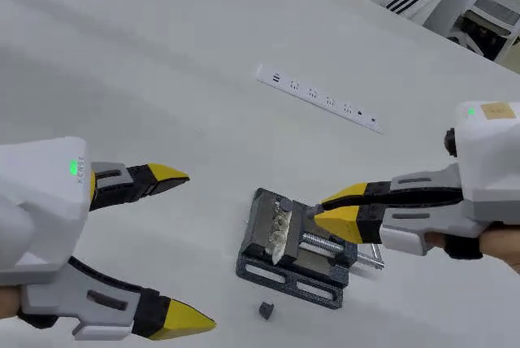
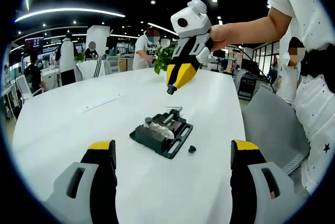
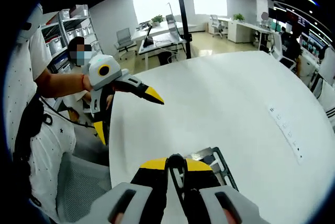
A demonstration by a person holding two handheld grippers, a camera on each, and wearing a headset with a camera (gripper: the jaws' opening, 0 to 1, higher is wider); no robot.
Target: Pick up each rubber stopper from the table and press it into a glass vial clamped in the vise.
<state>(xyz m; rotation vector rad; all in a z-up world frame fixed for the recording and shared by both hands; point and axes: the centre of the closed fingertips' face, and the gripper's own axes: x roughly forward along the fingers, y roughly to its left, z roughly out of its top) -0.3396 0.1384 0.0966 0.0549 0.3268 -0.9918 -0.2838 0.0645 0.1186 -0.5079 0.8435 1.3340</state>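
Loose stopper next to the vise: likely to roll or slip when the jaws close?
Probably light: the loose stopper is tiny beside the vise, so a brush may scoot it. Looks squat and dark, likely rubber, so grippy rather than slippery. The right gripper pinches another stopper, so grip seems workable.

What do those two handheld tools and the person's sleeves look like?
Both the left gripper and right gripper have boxy white plastic bodies, each with a small green light, and grey-and-black jaws ending in pointed yellow tips. The right one carries a tan sticker. The person wears a white short-sleeved shirt with small dark stars.
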